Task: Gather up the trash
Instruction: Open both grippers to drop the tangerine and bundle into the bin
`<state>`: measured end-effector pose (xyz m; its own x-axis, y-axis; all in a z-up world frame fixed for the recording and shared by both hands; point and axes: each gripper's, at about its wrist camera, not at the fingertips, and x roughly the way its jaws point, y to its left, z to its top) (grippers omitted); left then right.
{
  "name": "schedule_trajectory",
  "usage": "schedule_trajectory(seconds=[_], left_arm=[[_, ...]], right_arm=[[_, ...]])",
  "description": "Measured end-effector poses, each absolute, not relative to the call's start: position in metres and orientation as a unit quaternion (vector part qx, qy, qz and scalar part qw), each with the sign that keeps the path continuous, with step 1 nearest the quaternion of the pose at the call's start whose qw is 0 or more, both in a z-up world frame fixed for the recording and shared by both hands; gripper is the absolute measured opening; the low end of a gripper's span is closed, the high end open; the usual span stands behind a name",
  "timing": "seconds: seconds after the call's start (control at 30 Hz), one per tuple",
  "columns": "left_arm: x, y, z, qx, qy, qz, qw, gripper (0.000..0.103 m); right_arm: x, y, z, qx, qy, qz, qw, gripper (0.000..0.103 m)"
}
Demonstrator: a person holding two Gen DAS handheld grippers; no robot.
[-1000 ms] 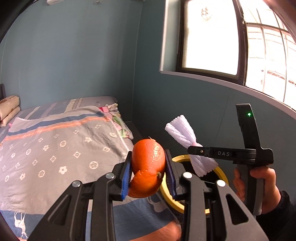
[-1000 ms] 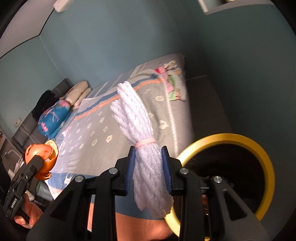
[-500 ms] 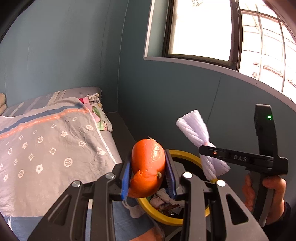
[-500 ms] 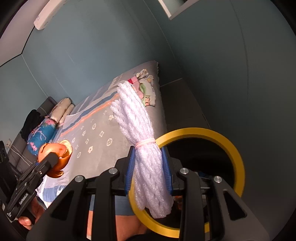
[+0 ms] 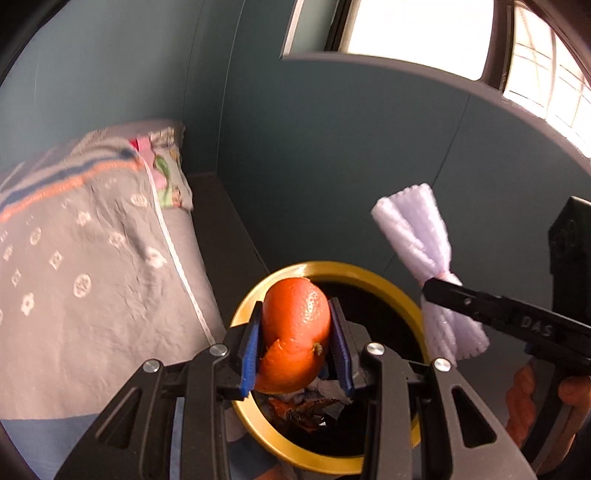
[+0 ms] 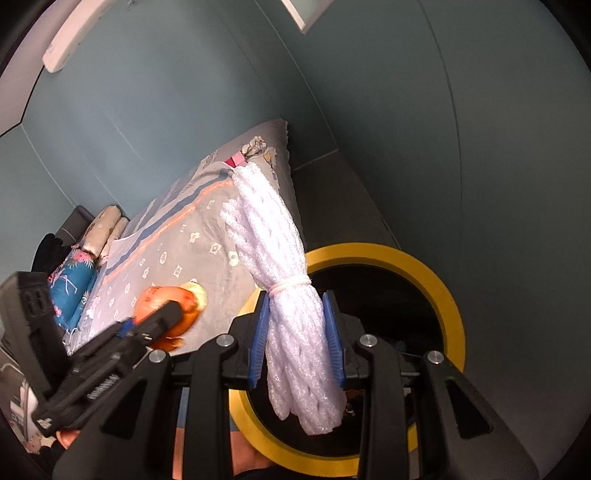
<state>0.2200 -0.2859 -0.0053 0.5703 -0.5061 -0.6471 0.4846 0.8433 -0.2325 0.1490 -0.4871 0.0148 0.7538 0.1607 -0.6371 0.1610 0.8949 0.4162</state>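
Bin (image 5: pixel 258 306), yellow-rimmed, holds scraps (image 5: pixel 306 402) and crumpled paper.

Daylight from one side, dim teal room, strong fisheye bend.

In the left wrist view the window (image 5: pixel 413 33) at upper right is blown out to white, and the orange peel (image 5: pixel 295 332) catches a soft sheen. The bedspread (image 5: pixel 92 266) is smeared by motion blur. The right wrist view is darker and evenly lit, the bin (image 6: pixel 452 306) interior nearly black. Walls curve hard toward black vignetted corners in both.
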Motion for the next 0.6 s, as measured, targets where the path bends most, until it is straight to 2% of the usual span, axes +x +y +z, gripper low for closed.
schedule_trajectory(seconds=[0.23, 0.3, 0.37, 0.43, 0.5, 0.6], left_arm=[[0.240, -0.286, -0.029, -0.032, 0.399, -0.290, 0.869, 0.034], [0.243, -0.283, -0.031, -0.041, 0.405, -0.293, 0.865, 0.041], [0.244, -0.277, -0.029, -0.058, 0.399, -0.293, 0.867, 0.055], [0.243, -0.273, -0.024, -0.059, 0.388, -0.290, 0.873, 0.063], [0.241, -0.267, -0.020, -0.060, 0.376, -0.287, 0.879, 0.066], [0.239, -0.253, -0.014, -0.069, 0.367, -0.280, 0.885, 0.066]], right_arm=[[0.156, -0.495, 0.001, 0.244, 0.358, -0.021, 0.901, 0.031], [0.156, -0.497, -0.002, 0.254, 0.358, -0.023, 0.898, 0.033], [0.154, -0.499, -0.002, 0.256, 0.355, -0.028, 0.899, 0.035], [0.151, -0.503, -0.002, 0.261, 0.352, -0.030, 0.898, 0.040], [0.148, -0.505, 0.000, 0.265, 0.345, -0.038, 0.900, 0.044], [0.144, -0.503, 0.006, 0.261, 0.339, -0.041, 0.903, 0.044]])
